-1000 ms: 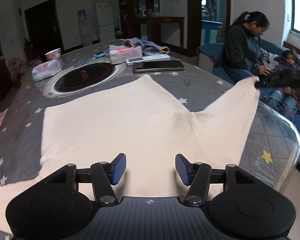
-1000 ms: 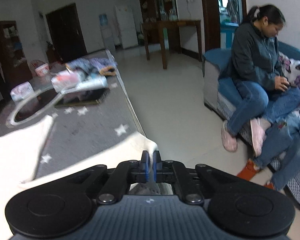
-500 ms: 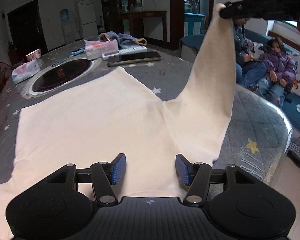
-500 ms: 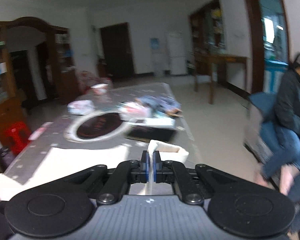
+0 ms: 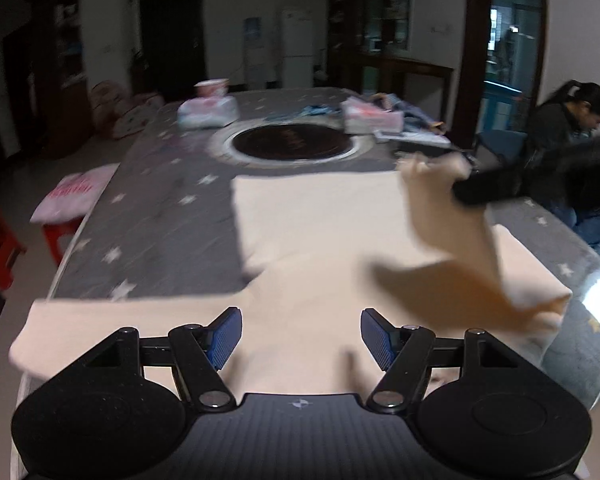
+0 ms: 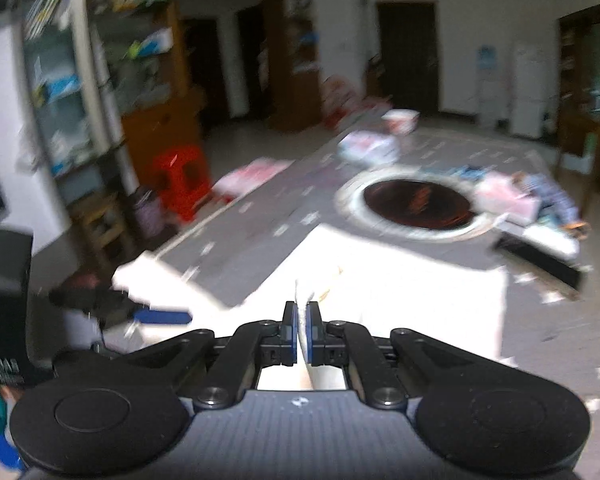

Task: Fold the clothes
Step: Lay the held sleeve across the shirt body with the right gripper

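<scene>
A cream long-sleeved top lies spread on the grey star-print table. My left gripper hovers open over the garment's near edge, nothing between its blue pads. The right gripper reaches in from the right, shut on the end of the right sleeve, which is lifted and carried over the body of the top. In the right wrist view the right gripper pinches that cream sleeve between its pads, above the spread top. The left sleeve lies flat toward the table's left edge.
A round black cooktop is set in the table beyond the garment. Tissue packs, a bowl, a phone and loose clothes clutter the far end. A person sits at the right. A red stool stands left of the table.
The right gripper has swung the lifted sleeve from high at the right down and inward across the top's body. The left gripper's view has turned toward the left; it stays open.
</scene>
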`<action>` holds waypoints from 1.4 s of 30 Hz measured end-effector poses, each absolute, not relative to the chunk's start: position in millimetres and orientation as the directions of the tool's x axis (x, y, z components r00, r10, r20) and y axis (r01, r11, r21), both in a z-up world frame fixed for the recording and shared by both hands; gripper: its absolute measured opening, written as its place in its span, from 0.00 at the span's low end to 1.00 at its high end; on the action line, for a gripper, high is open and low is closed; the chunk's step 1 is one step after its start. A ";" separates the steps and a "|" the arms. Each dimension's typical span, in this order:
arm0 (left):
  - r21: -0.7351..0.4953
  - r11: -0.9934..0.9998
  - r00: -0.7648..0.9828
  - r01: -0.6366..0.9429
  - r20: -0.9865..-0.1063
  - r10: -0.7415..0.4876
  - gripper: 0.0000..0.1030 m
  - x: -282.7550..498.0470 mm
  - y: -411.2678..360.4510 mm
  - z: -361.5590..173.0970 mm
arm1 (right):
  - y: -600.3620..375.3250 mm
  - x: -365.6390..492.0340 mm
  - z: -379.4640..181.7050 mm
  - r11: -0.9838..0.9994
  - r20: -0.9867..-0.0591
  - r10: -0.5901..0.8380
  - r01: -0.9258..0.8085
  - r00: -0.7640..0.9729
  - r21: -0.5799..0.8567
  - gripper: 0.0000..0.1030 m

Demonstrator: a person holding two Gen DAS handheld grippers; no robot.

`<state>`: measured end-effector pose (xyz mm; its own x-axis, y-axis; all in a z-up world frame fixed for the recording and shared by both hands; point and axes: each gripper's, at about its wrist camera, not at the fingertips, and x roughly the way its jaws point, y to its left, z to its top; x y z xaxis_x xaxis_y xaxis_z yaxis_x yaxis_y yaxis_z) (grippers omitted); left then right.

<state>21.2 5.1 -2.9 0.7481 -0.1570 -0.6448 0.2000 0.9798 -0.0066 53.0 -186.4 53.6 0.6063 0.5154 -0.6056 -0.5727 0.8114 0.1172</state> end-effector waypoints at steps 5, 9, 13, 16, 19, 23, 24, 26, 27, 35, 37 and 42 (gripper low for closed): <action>-0.009 0.984 0.737 0.177 -0.661 -0.139 0.67 16.8 16.9 -10.6 | -155.9 52.0 20.4 0.764 -0.669 0.545 -0.628 0.506 0.148 0.07; -0.002 0.984 0.738 0.178 -0.661 -0.135 0.67 14.2 19.6 -10.7 | -165.3 49.9 20.6 0.766 -0.662 0.548 -0.625 0.511 0.151 0.15; -0.001 0.984 0.751 0.177 -0.646 -0.136 0.67 14.0 19.3 -4.2 | -198.5 47.3 26.2 0.799 -0.681 0.484 -0.595 0.549 0.089 0.16; -0.013 0.980 0.759 0.197 -0.630 -0.161 0.66 14.4 12.6 1.7 | -222.3 47.2 15.0 0.834 -0.726 0.399 -0.550 0.560 0.034 0.16; -0.026 0.970 0.757 0.243 -0.620 -0.206 0.65 15.1 -1.7 5.6 | -239.8 49.0 -2.1 0.860 -0.765 0.355 -0.508 0.538 0.041 0.16; -0.021 0.952 0.737 0.304 -0.629 -0.249 0.53 22.6 -22.1 2.4 | -255.6 49.8 -22.6 0.883 -0.786 0.334 -0.465 0.521 0.067 0.15; -0.022 0.950 0.728 0.312 -0.637 -0.254 0.51 25.2 -25.9 0.2 | -258.5 48.6 -22.9 0.882 -0.784 0.341 -0.464 0.519 0.077 0.15; -0.025 0.948 0.718 0.317 -0.647 -0.257 0.51 29.6 -30.9 -3.6 | -259.9 47.7 -14.8 0.883 -0.771 0.346 -0.464 0.535 0.075 0.15; -0.029 0.947 0.715 0.319 -0.649 -0.260 0.51 31.6 -32.9 -5.0 | -260.4 49.3 -10.5 0.884 -0.760 0.347 -0.461 0.549 0.071 0.15; -0.014 0.945 0.676 0.327 -0.695 -0.244 0.50 40.7 -36.6 -26.2 | -256.2 68.0 -9.4 0.892 -0.743 0.336 -0.449 0.579 0.053 0.15; -0.022 0.949 0.677 0.314 -0.695 -0.241 0.48 40.9 -28.5 -27.3 | -255.2 70.2 -12.6 0.892 -0.746 0.328 -0.450 0.579 0.044 0.15; -0.004 0.962 0.693 0.272 -0.693 -0.199 0.48 38.3 -13.4 -22.1 | -252.7 75.8 -20.5 0.893 -0.753 0.309 -0.450 0.580 0.020 0.22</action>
